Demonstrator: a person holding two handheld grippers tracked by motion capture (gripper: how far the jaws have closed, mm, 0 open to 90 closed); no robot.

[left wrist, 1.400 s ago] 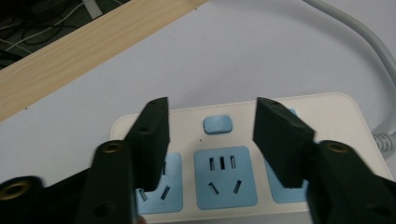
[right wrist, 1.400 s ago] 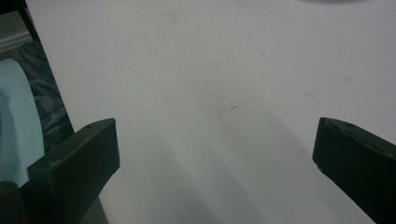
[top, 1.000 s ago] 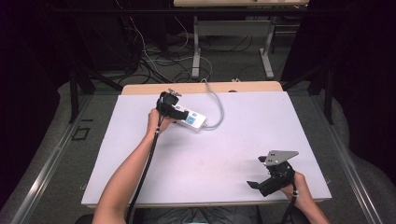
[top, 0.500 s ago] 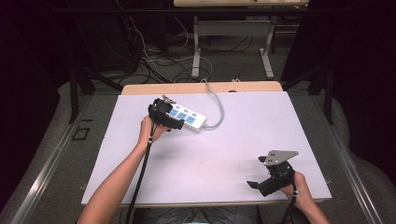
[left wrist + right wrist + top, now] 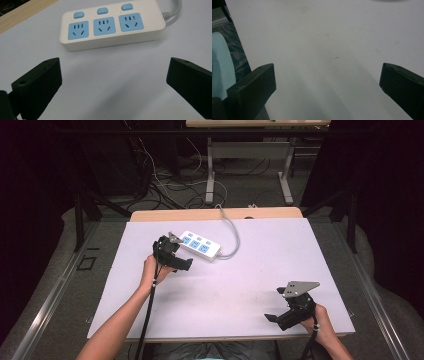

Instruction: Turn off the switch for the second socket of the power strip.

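Now both tongs (image 5: 113,82) gape wide, empty, near power strip (image 5: 112,23).

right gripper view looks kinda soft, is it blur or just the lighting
Right gripper view: soft, with broad faint shadows streaking the table. Left gripper view: sharper, the power strip and its sockets crisp. High view: table evenly lit, surroundings dark.

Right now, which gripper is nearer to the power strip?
Left. The left gripper sits just in front of the power strip, jaws open and apart from it. The right gripper rests at the table's near right corner, far from it.
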